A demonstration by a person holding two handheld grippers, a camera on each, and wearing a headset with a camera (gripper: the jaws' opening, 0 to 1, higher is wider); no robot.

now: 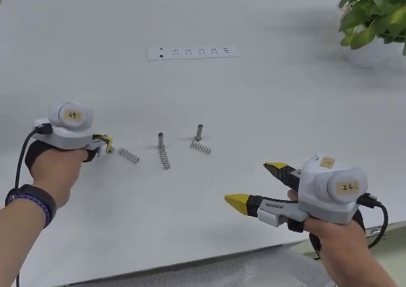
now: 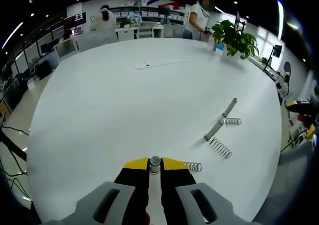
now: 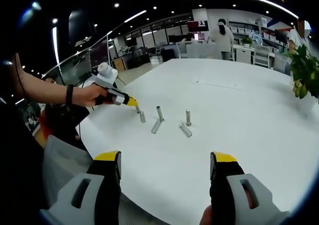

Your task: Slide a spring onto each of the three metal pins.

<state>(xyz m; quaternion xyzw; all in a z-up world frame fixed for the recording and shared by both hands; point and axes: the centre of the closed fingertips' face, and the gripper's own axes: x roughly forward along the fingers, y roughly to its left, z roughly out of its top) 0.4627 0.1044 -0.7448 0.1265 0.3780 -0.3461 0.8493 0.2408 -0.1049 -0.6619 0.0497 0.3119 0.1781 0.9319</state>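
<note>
Broadly, white round table (image 2: 99, 110), springs (image 2: 220, 148), office desks (image 2: 134, 33) beyond

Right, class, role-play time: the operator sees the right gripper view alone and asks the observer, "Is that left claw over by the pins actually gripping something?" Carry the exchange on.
Observer: Yes. The left claw is shut on the top of a metal pin. In the left gripper view the pin sits between the claw's yellow tips.
Operator: And the small grey thing just beside its tip, is that a pin or a spring?
Observer: A spring. It lies flat on the table, close beside that metal pin and not yet on it.
</note>
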